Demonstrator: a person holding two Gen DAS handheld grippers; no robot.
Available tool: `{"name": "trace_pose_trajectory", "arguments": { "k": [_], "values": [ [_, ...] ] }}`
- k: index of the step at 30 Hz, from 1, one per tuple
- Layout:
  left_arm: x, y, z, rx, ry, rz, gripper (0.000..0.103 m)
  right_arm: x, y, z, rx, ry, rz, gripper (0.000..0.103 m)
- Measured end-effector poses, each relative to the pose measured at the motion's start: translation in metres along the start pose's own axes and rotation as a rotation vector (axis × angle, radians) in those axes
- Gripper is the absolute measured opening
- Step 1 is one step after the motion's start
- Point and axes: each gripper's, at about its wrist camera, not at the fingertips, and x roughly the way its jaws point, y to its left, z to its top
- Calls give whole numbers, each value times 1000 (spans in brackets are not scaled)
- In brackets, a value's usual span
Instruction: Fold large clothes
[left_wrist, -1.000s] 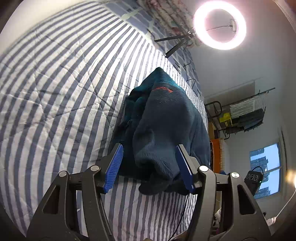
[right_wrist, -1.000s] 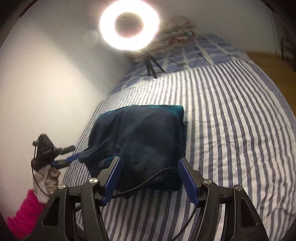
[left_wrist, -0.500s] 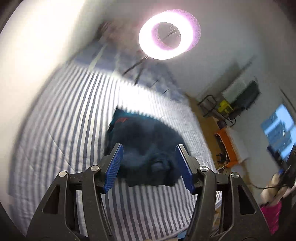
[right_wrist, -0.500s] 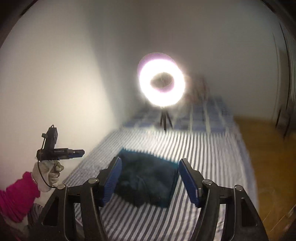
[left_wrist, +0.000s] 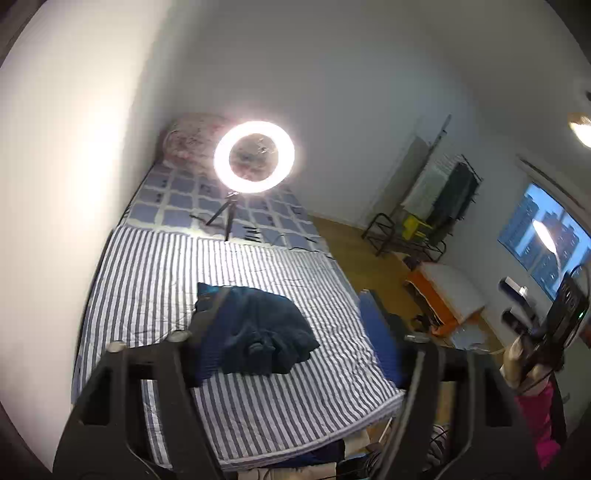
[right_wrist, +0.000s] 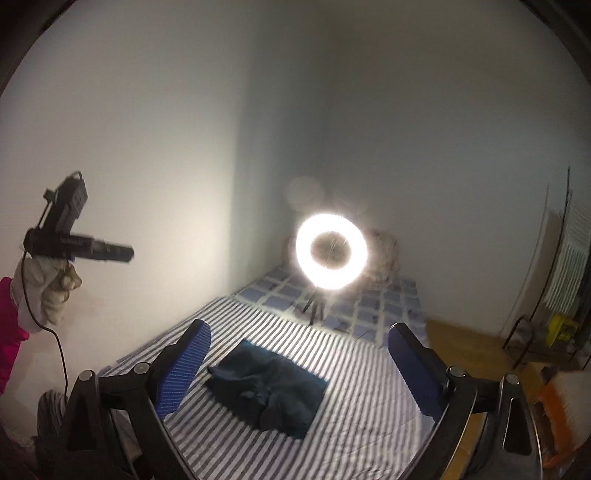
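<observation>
Folded dark-blue garment (right_wrist: 267, 387) lies on the bed (right_wrist: 362, 417), far beyond both empty, just-widened tools.

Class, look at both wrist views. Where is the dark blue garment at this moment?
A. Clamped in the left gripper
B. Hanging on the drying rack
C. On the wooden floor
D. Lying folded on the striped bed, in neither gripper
D: the dark blue garment lies on the striped bed, clear of both open grippers.

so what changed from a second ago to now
Both grippers, left and right, pulled up and back from the dark fleece, and their jaws have just been opening, with nothing between them. The fleece stayed folded on the striped bed, with the ring light still on.
</observation>
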Motion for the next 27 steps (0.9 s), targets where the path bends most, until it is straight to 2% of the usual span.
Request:
{"name": "trace_pose_trajectory", "arguments": {
  "k": [3,6,7,10,13,15,18,23,24,25,26,27],
  "values": [
    [42,38,-16,-102,52,-1,77,54,-13,-35,75,93,74,96],
    [89,81,-38,-209,109,2,77,118,-34,-75,138,202,60,91],
    [116,103,-49,-260,155,14,77,135,-41,-84,164,227,71,88],
    [176,153,-81,-407,254,12,77,198,-76,-134,336,333,118,83],
    [220,192,-109,-533,310,10,76,243,-108,-182,518,399,144,83],
    [241,203,-122,-555,337,11,76,276,-126,-221,661,463,193,83],
    [279,221,-141,-600,393,24,76,306,-136,-260,749,509,205,83],
    [321,236,-160,-679,427,-9,75,347,-133,-291,843,538,279,83],
    [328,235,-162,-676,432,-17,67,357,-132,-294,858,546,294,83],
    [334,233,-163,-668,439,-18,49,366,-129,-298,867,560,309,81],
    [336,230,-163,-659,445,-18,37,373,-125,-302,866,578,321,77],
    [340,227,-161,-647,448,-18,17,378,-122,-304,867,596,336,57]
  ]
}}
